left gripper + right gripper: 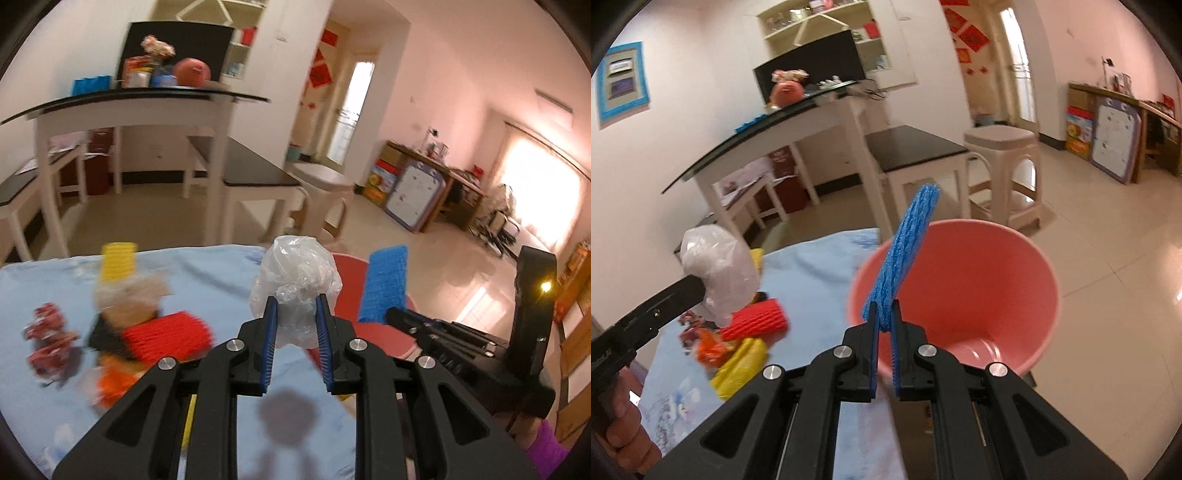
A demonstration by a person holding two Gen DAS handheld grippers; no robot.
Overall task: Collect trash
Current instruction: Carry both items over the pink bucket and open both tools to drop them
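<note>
Left gripper (295, 310): clamps crumpled clear plastic bag (295, 280).
Right gripper (885, 314): pinches blue foam net sleeve (905, 254), near round pink plastic bucket (997, 280).

Beyond the work surface, a white table with a dark glass top (783, 122), bearing an orange round thing (192, 72) and a dark screen (812, 62) at its back. Under and beside it, two dark-topped white benches (916, 146). Just right of those, a beige plastic stool (1004, 173) on the pale tiled floor (1108, 258). Along the far wall, a wooden desk (443, 177) with a purple-framed board (1115, 140) leaning against it. On the left wall, a blue-framed picture (622, 81).
</note>
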